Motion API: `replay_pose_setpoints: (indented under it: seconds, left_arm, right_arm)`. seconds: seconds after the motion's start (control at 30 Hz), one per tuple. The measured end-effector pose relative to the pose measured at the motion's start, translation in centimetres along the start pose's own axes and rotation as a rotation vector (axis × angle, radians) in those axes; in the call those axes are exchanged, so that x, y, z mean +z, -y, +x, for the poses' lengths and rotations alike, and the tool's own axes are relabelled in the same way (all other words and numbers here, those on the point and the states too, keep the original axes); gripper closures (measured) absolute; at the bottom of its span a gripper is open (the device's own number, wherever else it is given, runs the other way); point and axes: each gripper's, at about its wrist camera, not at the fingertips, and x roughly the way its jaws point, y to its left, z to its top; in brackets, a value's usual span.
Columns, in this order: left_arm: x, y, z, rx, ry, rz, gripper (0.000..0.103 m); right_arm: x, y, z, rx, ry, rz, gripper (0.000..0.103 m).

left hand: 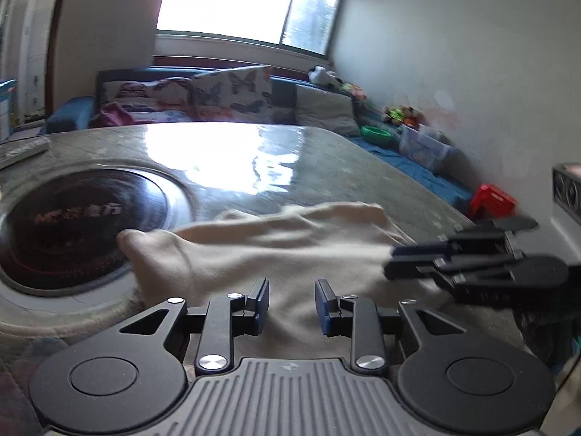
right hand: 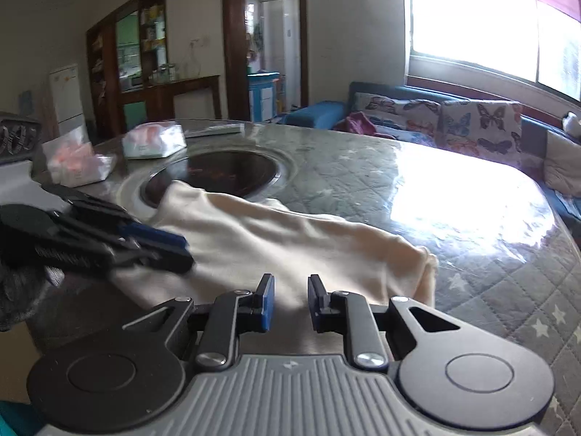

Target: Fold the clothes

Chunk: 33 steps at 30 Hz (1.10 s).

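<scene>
**Cream garment on the table, both grippers parted above it**

A cream garment (left hand: 276,250) lies rumpled across the near part of a round table (left hand: 326,167) covered in quilted, star-printed cloth under a shiny clear sheet; one end of the garment overlaps the rim of a dark circular hob (left hand: 83,225) set into the tabletop, and the other end bunches in folds toward the table's edge (right hand: 417,265). The left gripper (left hand: 292,303) sits low over the cloth with its blue-padded fingers apart and nothing between them; the right gripper (right hand: 290,303) is likewise released, its jaws parted above the near hem, gripping nothing. Each tool shows in the other's view, blurred, close beside the garment; whether either touches the fabric cannot be told. Beyond the hob lie two white tissue packs (right hand: 154,141) near the far rim; a sofa with butterfly cushions (left hand: 232,91) stands under a bright window (left hand: 250,3).
</scene>
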Motion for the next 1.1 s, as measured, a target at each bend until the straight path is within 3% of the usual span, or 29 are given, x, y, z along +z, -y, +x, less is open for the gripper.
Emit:
replay_pose_setpoints:
  seconds: [0.1, 0.17, 0.37, 0.7, 0.93, 1.1]
  left_arm:
    - [-0.1, -2.7, 0.5, 0.048, 0.001, -0.083, 0.073]
    - [-0.2, -4.2, 0.6, 0.059, 0.005, -0.129, 0.079]
    - [0.6, -5.3, -0.3, 0.069, 0.029, -0.163, 0.077]
    - [0.9, -5.8, 0.7, 0.095, 0.001, -0.17, 0.077]
    - [1.0, -5.8, 0.6, 0.101, -0.003, -0.15, 0.076]
    - [0.9, -4.5, -0.6, 0.104, 0.018, -0.107, 0.072]
  right_arm:
    - [-0.3, 0.5, 0.4, 0.008, -0.004, 0.026, 0.084]
    - [-0.4, 0.7, 0.3, 0.01, -0.006, 0.028, 0.083]
    - [0.0, 2.2, -0.2, 0.037, -0.002, 0.102, 0.083]
    - [3.6, 5.6, 2.8, -0.036, -0.013, 0.09, 0.083]
    - [3.5, 8.3, 5.2, -0.06, -0.056, 0.132, 0.083]
    - [3.4, 8.2, 2.3, -0.092, -0.033, 0.087, 0.083]
